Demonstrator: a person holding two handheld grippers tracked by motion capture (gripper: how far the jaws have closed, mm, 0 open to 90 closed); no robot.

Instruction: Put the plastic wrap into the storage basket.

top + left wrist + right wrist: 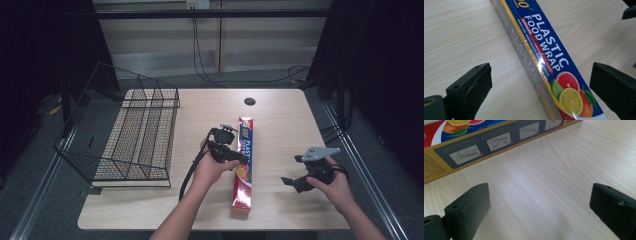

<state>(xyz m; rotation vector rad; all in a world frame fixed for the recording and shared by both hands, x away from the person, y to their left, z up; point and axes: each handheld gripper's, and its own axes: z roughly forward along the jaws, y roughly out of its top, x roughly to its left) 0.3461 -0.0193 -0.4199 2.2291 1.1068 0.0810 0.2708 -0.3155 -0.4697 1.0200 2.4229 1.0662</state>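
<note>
A long plastic food wrap box (244,162) lies lengthwise on the middle of the wooden table (285,125), blue and red with citrus fruit printed on it. My left gripper (234,151) is at the box's left side, about halfway along it. In the left gripper view its jaws stand open on either side of the box (544,57), not touching it. My right gripper (291,182) hovers to the right of the box, jaws pointing toward it. In the right gripper view it (539,195) is open over bare wood, with the box's yellow side (486,142) ahead.
A black wire basket (135,135) takes up the left part of the table, tilted with one side raised. A dark round hole (250,101) sits near the table's far edge. Cables run across the floor behind the table.
</note>
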